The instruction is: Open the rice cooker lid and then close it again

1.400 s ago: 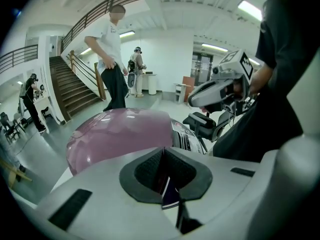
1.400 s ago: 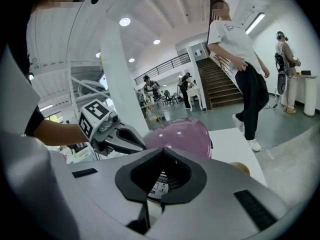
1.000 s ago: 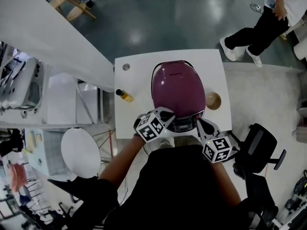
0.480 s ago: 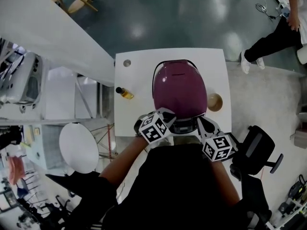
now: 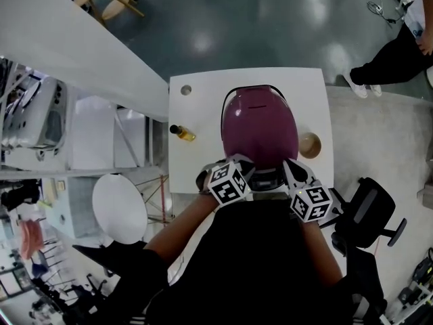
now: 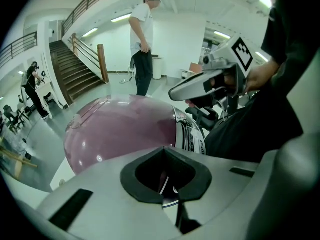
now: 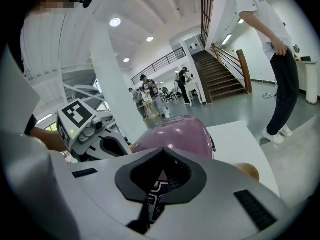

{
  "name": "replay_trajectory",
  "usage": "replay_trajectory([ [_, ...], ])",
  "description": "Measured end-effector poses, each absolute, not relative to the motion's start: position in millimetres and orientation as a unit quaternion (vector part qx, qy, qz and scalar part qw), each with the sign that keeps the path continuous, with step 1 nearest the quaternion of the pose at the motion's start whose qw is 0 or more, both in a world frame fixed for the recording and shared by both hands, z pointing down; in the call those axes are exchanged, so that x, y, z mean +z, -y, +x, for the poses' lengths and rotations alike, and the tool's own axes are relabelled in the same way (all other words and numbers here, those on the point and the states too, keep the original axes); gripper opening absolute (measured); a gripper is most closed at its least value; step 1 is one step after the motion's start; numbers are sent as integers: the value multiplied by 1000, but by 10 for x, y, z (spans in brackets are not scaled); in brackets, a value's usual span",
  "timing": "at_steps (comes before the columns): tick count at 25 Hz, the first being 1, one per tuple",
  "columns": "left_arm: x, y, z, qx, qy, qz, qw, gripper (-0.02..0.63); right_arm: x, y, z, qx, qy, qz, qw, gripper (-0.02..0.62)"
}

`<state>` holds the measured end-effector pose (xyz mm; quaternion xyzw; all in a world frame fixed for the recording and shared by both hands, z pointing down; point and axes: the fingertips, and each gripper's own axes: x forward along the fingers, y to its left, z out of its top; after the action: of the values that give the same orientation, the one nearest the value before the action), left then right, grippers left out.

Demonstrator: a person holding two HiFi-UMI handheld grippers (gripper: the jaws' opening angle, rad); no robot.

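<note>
A purple rice cooker (image 5: 260, 127) stands on a white table (image 5: 203, 168) with its lid down and its silver control panel (image 5: 268, 179) facing me. My left gripper (image 5: 243, 164) is shut at the panel's left front corner with nothing between its jaws. My right gripper (image 5: 292, 168) is shut at the right front corner, also holding nothing. In the left gripper view the cooker's dome (image 6: 120, 134) fills the middle, with the right gripper (image 6: 197, 86) above its panel. The right gripper view shows the dome (image 7: 172, 136) ahead and the left gripper (image 7: 92, 134) beside it. I cannot tell whether either touches the cooker.
A small amber bottle (image 5: 181, 133) lies left of the cooker, and a brown bowl (image 5: 310, 144) sits right of it. A black office chair (image 5: 369, 208) stands at the table's right, a round white stool (image 5: 118, 208) at its left. A person (image 5: 402, 46) stands beyond.
My right gripper has moved in toward the cooker's front right corner. The left gripper has stayed by the panel. The person in the background has walked off toward the right edge.
</note>
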<state>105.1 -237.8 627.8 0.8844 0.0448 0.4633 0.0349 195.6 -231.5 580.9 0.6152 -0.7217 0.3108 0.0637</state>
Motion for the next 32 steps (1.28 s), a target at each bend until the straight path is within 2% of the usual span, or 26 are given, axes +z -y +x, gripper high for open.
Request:
replay_trajectory([
  [4,6286,2365,1039,460,-46,886,32,2,5778,2322,1965,305,723,617,64,0],
  [11,6200,2421,967,392,4,920,34,2,5572,2219,2041,277,719,634,64,0],
  [25,5512,1762,245,177,125,963,158,3,5410,1154,1514,268,714,639,101,0],
  [32,5408,1148,-203,110,205,953,194,3,5180,795,1224,201,746,630,70,0],
])
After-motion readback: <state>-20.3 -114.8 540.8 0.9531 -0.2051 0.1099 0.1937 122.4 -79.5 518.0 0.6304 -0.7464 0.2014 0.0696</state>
